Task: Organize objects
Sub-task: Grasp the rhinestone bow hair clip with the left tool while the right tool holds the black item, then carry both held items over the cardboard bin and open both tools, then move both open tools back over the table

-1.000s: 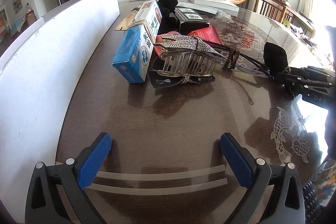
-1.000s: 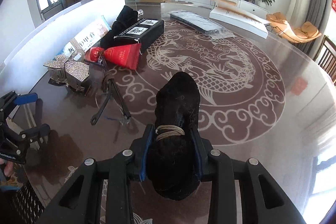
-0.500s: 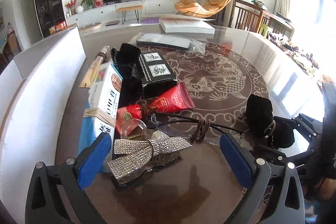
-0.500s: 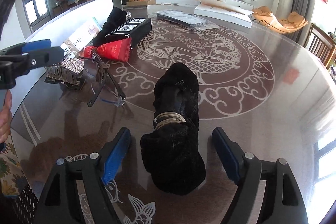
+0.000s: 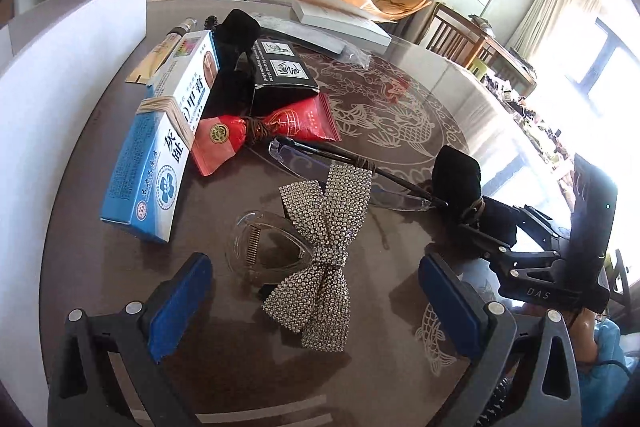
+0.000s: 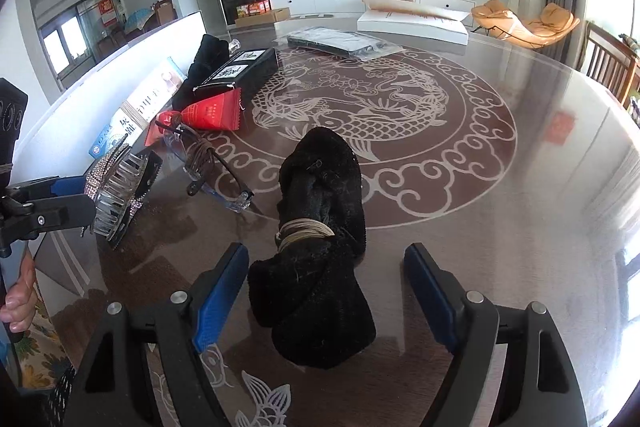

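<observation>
The right gripper (image 6: 320, 287) stands with its blue pads spread wide, nothing pressed between them; the black fuzzy bundle (image 6: 320, 223), tied with a pale band, lies on the table (image 6: 520, 187) in the gap, clear of both pads. Out at ten o'clock from it sit the clear glasses (image 6: 208, 167), and past those, toward eleven, the red packet (image 6: 212, 115) and the black box (image 6: 236, 69).

The left gripper (image 5: 316, 301) is also apart, hovering over the rhinestone bow hair clip (image 5: 320, 247), which lies between its pads without either touching. At ten o'clock from the clip lies the blue box (image 5: 160, 147), with the row of sorted things running on toward twelve.

If the clip is next, I'd say come down squarely so the pads meet the clear claw body under the bow, not the floppy sparkly loops, which would likely slip or fold. Close gently; that plastic looks brittle, and the glasses' arm lies close at one o'clock, easy to snag.
</observation>
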The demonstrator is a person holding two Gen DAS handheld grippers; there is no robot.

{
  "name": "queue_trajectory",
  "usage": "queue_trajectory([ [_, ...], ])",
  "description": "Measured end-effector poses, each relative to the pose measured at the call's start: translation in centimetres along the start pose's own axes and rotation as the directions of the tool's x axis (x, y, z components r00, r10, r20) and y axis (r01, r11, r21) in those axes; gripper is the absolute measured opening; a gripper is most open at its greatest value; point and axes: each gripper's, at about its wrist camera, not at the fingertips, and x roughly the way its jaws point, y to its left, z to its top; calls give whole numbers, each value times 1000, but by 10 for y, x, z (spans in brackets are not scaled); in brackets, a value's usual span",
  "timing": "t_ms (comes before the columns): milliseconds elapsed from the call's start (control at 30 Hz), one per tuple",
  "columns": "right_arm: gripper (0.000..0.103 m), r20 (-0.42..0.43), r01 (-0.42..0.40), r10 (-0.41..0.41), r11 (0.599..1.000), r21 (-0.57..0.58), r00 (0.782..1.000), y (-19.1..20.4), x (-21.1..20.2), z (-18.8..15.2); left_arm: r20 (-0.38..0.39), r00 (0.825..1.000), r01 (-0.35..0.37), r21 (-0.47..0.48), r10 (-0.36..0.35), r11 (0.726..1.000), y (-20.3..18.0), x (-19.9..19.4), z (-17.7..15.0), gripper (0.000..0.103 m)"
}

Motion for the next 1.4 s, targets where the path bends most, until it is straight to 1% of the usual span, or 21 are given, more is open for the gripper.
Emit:
queue_trajectory([
  [100,82,4,-17,17,1000,11,1000,-2,-1,0,-7,992,-126,75,127,989,-10,18,4,103],
  [133,82,4,-36,36,999,24,999,-6,-2,1,-2,991,-132,77,133,988,-11,21,4,95],
  [167,82,-4,-60,60,997,46,998,-10,-3,1,-2,991,-137,72,137,988,-10,21,3,66],
  [200,82,-21,-78,80,994,81,997,-16,-4,3,18,985,-170,81,169,982,-11,19,2,53],
  [267,82,-69,-79,89,986,145,994,-29,-6,8,19,992,-125,56,124,991,-7,14,-3,53],
  [333,81,-106,-74,92,984,162,990,-34,-7,19,36,989,-143,50,141,989,-5,7,-9,53],
  [467,78,-209,-63,69,998,31,975,-8,10,42,37,993,-110,-17,111,994,1,-8,-21,53],
  [500,62,-236,-69,65,998,-10,969,-1,18,45,41,994,-104,-29,106,994,2,-14,-23,53],
  [533,38,-264,-71,57,997,-43,963,6,26,45,47,994,-96,-41,98,995,3,-21,-25,53],
  [567,35,-273,-52,30,996,-71,962,10,29,44,56,994,-88,-54,91,995,4,-32,-27,53],
  [600,31,-262,-25,-1,995,-97,965,13,27,45,67,994,-80,-65,84,995,6,-43,-28,53],
  [733,30,-211,7,-19,998,-58,977,9,-4,52,141,987,-68,-99,82,993,23,-108,-25,53],
  [800,30,-174,-27,18,999,-45,985,19,-25,66,184,976,-94,-121,115,988,43,-144,-21,53],
  [900,30,-114,-138,131,989,-59,985,61,-50,99,221,952,-171,-196,213,966,92,-189,-13,53],
  [1000,30,-63,-307,303,948,-81,951,127,-64,137,202,913,-295,-278,356,914,147,-216,-5,53],
  [1100,30,-61,-462,458,879,-119,887,206,-58,168,128,885,-384,-343,448,857,196,-225,-4,53],
  [1233,34,-106,-566,556,810,-155,825,301,-31,185,6,852,-488,-355,523,798,234,-210,-16,54],
  [1267,40,-128,-582,568,800,-143,813,317,-21,185,-27,846,-507,-350,533,788,240,-203,-17,62],
  [1300,61,-157,-595,576,794,-123,802,331,-9,184,-59,832,-535,-353,552,768,246,-197,-19,81],
  [1333,77,-182,-602,581,792,-102,794,340,1,182,-77,815,-560,-359,574,747,248,-193,-22,88],
  [1400,78,-180,-597,578,798,-79,796,342,9,175,-66,805,-569,-366,590,736,247,-193,-25,91],
])
